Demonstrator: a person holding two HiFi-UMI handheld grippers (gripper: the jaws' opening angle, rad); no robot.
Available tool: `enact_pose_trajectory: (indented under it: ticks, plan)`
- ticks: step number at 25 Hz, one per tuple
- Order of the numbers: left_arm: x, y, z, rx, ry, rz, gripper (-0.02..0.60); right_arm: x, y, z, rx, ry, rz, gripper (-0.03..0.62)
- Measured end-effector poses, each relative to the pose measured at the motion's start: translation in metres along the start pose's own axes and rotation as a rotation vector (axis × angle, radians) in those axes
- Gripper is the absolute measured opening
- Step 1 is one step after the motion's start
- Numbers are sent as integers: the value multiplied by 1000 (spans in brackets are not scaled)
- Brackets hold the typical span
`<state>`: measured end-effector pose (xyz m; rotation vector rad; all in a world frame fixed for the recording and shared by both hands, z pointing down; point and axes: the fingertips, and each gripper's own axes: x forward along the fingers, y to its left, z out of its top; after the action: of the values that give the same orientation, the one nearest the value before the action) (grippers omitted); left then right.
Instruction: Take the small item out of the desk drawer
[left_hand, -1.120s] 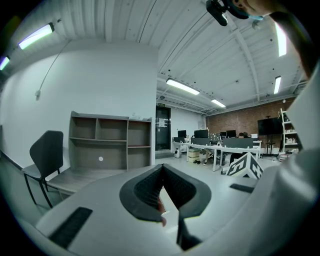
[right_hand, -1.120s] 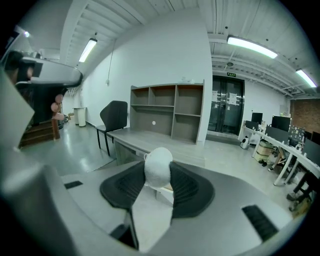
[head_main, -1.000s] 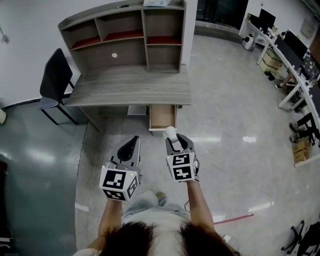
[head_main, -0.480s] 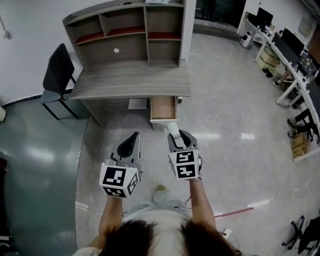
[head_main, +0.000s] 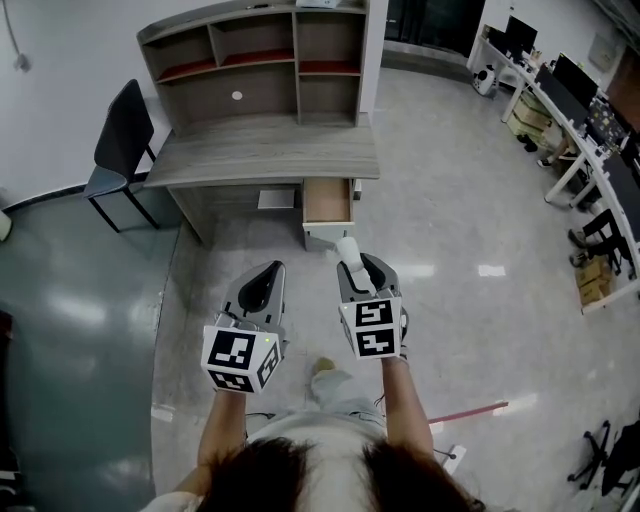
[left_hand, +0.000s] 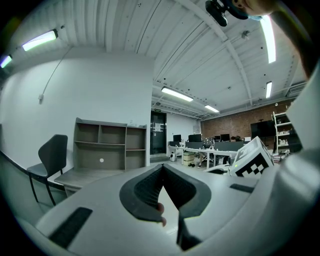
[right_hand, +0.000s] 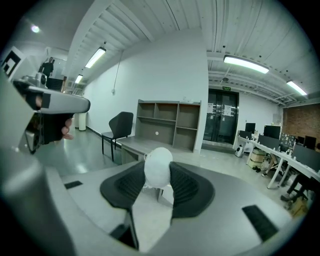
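Observation:
My right gripper (head_main: 349, 254) is shut on a small white rounded item (right_hand: 158, 167) that sticks out past its pads, held in the air over the floor a short way in front of the open desk drawer (head_main: 328, 203). In the head view the white item (head_main: 348, 248) shows at the gripper's tip. The drawer is pulled out under the right end of the grey desk (head_main: 265, 150), and its light wood bottom looks bare. My left gripper (head_main: 266, 278) hangs beside the right one, shut with nothing between its jaws; in the left gripper view its jaw tips (left_hand: 161, 167) meet.
A black chair (head_main: 118, 148) stands left of the desk, and a grey shelf unit (head_main: 260, 55) sits on the desk's back. Office desks with monitors (head_main: 575, 90) line the far right. A red stick (head_main: 470, 412) lies on the glossy floor by my feet.
Both grippers and I have backed slightly away from the desk; the right gripper still holds the white item. The drawer stays open.

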<state>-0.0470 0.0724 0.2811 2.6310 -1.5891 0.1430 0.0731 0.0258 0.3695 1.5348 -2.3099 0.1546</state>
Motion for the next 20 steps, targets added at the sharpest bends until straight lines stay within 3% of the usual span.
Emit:
enact_pose_trajectory:
  ticks: [20]
  plan:
    - [-119,-53,-2,3,-47,-4,12,-142,55,13,-20,-126,-37,166]
